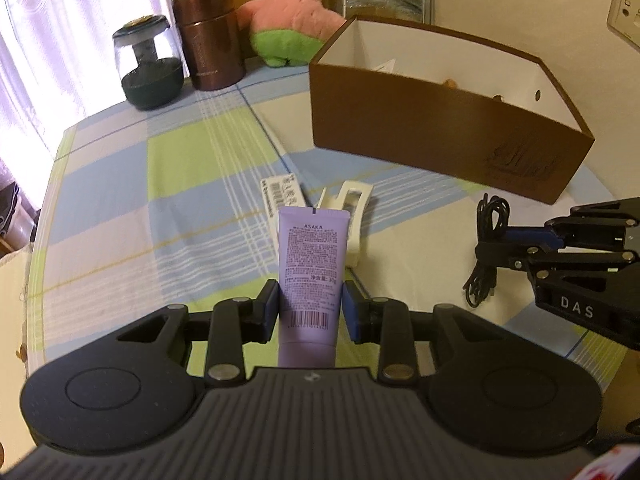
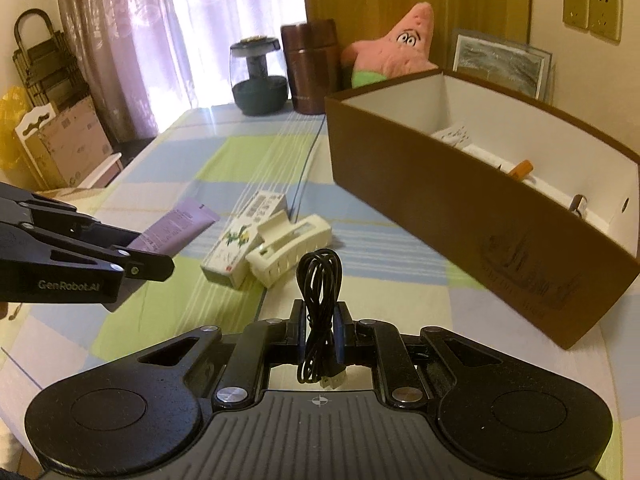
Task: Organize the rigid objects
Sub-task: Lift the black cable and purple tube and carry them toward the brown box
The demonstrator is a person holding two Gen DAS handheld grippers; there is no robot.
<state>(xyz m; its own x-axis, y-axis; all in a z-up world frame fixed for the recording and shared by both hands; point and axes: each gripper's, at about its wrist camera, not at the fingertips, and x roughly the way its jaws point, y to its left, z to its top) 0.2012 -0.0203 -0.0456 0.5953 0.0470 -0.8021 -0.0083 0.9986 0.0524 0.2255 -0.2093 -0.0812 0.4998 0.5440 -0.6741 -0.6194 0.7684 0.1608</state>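
Note:
My left gripper point(image 1: 311, 307) is shut on a purple tube point(image 1: 312, 264), held above the checked tablecloth with its crimped end pointing away. From the right wrist view the same purple tube point(image 2: 172, 226) sticks out of the left gripper point(image 2: 150, 258). My right gripper point(image 2: 319, 330) is shut on a coiled black cable point(image 2: 318, 288), which also shows as the black cable point(image 1: 486, 248) in the right gripper point(image 1: 500, 245) at the right of the left wrist view. On the cloth lie a white hair clip point(image 2: 286, 254) and a small printed box point(image 2: 240, 240). The brown box point(image 2: 472, 216) stands open at the right.
At the table's far end stand a glass-domed dark jar point(image 1: 150, 64), a brown canister point(image 1: 208, 38) and a pink star plush point(image 1: 294, 16). The brown box point(image 1: 436, 120) holds several small items. Cardboard boxes point(image 2: 68, 140) sit on the floor beyond the table's left edge.

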